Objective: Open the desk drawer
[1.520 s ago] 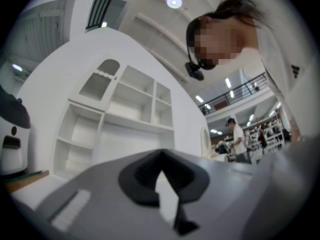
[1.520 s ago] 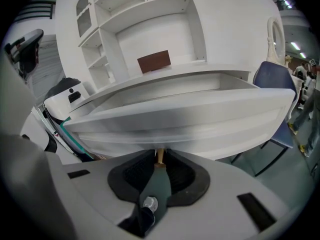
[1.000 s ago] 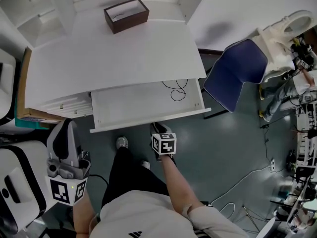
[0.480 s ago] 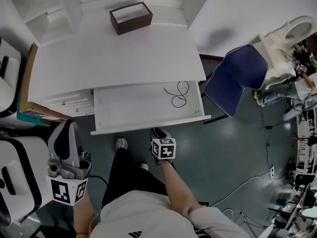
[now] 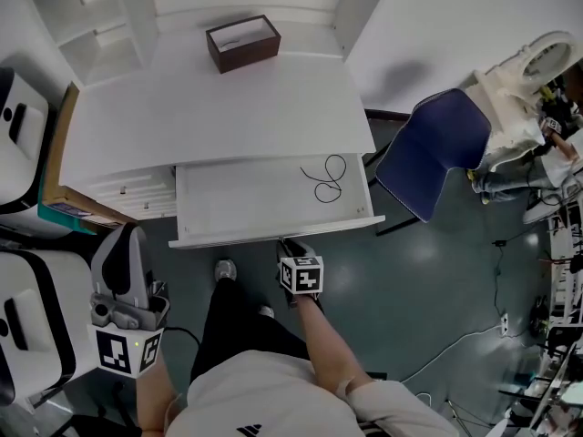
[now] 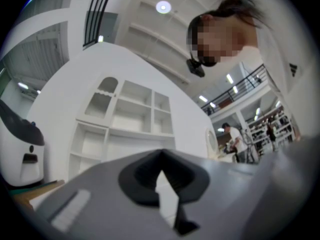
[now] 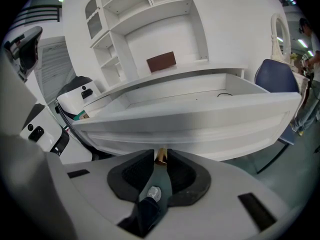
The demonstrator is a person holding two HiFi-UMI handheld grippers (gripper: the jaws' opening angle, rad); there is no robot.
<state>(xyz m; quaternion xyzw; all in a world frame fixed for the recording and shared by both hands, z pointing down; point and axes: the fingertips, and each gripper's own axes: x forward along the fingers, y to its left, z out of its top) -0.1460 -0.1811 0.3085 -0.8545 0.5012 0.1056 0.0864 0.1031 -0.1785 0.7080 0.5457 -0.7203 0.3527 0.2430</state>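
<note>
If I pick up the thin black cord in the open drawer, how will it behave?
The cord lies in loose loops, so it is probably floppy and would dangle from one pinch. It looks very thin, so likely light, yet hard to catch on the flat floor of the drawer. Pushed, it would probably slide and deform, not roll.

**Hidden and cropped**
In the head view the right gripper (image 5: pixel 288 244) covers the drawer knob (image 7: pixel 160 156); a white machine (image 5: pixel 20 321) runs off the left edge.
</note>
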